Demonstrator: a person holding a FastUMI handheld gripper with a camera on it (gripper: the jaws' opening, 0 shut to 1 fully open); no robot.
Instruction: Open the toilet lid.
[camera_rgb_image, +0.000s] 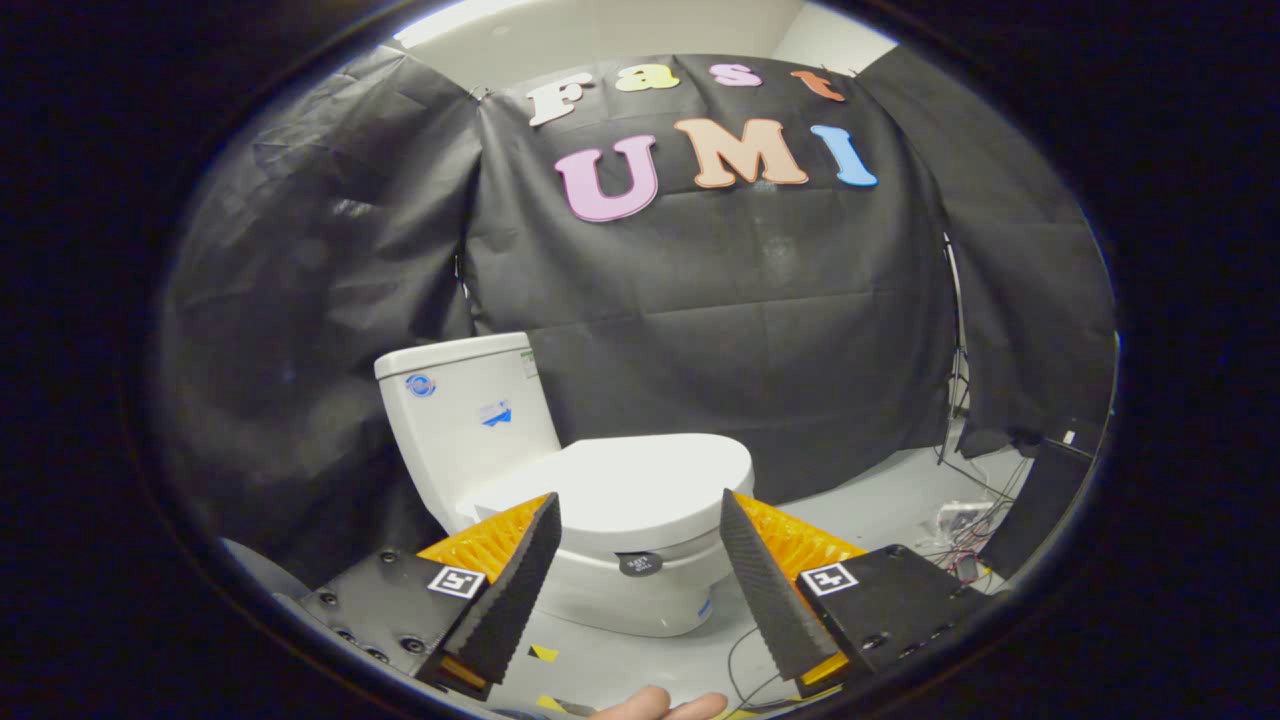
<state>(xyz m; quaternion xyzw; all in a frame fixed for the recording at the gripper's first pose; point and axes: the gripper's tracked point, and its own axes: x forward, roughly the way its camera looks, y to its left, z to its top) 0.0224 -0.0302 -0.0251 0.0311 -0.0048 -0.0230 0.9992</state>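
Note:
A white toilet stands on the grey floor against the black cloth wall. Its lid (630, 480) lies flat and closed over the bowl, and the tank (465, 410) rises behind it to the left. My gripper (640, 500) is open, with nothing between its fingers. The front part of the lid shows in the gap between the two fingertips, a short way beyond them. A small dark round tag (638, 563) hangs at the lid's front edge.
Loose cables (960, 520) and a dark box (1040, 500) lie on the floor to the right of the toilet. A stand's leg (955, 400) rises by the cloth there. A person's fingers (660, 706) show just under the gripper. Yellow tape marks (543, 653) dot the floor.

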